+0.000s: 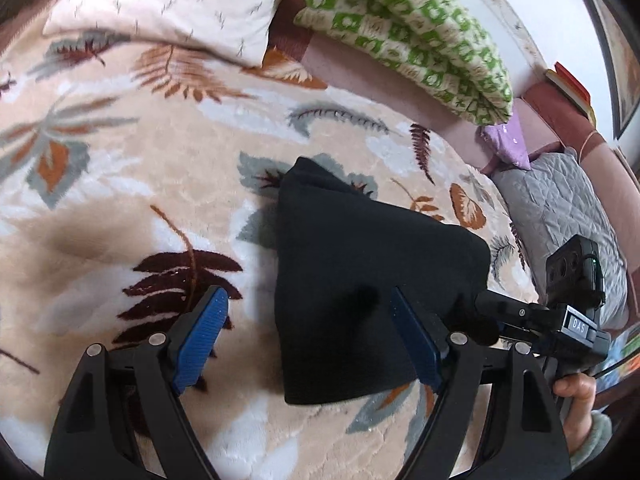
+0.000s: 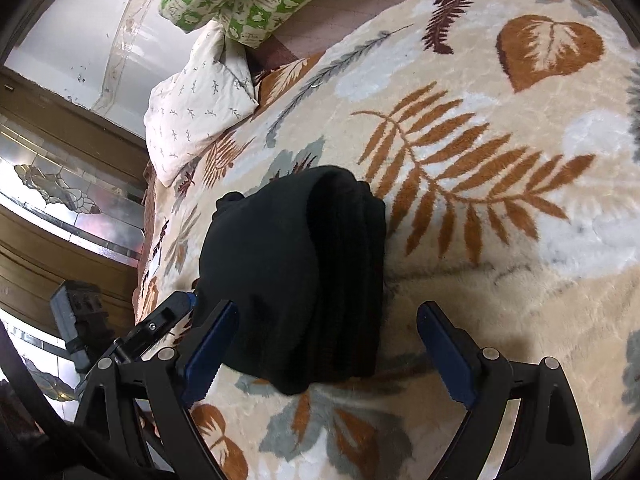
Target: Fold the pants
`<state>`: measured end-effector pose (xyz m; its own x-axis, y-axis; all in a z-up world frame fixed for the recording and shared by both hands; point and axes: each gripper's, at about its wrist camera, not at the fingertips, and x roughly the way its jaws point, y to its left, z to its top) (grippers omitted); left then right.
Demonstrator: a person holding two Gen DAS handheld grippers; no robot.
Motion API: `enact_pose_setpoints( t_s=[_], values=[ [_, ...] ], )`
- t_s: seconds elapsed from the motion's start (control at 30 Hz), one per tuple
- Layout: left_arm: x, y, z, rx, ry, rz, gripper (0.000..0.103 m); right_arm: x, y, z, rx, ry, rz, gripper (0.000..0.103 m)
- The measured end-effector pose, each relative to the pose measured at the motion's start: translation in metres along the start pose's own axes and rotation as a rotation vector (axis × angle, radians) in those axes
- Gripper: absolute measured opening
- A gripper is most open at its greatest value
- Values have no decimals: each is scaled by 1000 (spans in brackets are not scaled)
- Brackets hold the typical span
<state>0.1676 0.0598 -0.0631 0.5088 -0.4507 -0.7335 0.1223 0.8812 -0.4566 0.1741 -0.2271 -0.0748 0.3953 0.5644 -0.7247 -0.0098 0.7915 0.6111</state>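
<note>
Black pants (image 2: 292,280) lie folded on the bed (image 2: 500,280). Both tongs, left (image 1: 308,340) and right (image 2: 324,356), stand apart, empty; advise pressing edges square.

this is a bedroom in a home. a big soft blanket (image 2: 500,240) w/ leaf pics covers the bed. a white pillow (image 1: 168,4) & a green-and-white quilt (image 1: 404,28) lie at the far end. a wood cupboard w/ glass (image 2: 64,200) stands nearby.
</note>
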Motion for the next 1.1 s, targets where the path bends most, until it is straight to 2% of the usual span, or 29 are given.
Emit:
enact_pose_setpoints(
  t_s=[0.07, 0.17, 0.27, 0.3, 0.33, 0.37, 0.53, 0.7, 1.1],
  values=[
    [8, 2, 1, -18, 30, -27, 82, 5, -2, 4, 6, 10, 11, 93],
    [15, -1, 1, -1, 41, -29, 81, 10, -2, 8, 10, 15, 30, 93],
    [22, -5, 4, 17, 58, -35, 67, 16, 2, 11, -12, 30, 11, 87],
    [24, -5, 6, 18, 64, -35, 60, 19, 3, 12, -22, 40, 1, 77],
    [26, -7, 8, 21, 71, -50, 48, 22, 3, 14, -28, 47, -21, 69],
    [28, -9, 9, 24, 78, -54, 47, 24, 3, 14, -24, 54, -27, 54],
    [23, -17, 9, 60, 39, -52, 30, 22, 1, 16, -30, 52, -12, 39],
    [12, -22, 14, 75, 19, -61, 25, 14, 9, 15, -48, 22, 2, 32],
    [-14, -44, 42, 119, -48, -60, 24, -18, 39, 38, -97, -45, 28, 30]
  ],
)
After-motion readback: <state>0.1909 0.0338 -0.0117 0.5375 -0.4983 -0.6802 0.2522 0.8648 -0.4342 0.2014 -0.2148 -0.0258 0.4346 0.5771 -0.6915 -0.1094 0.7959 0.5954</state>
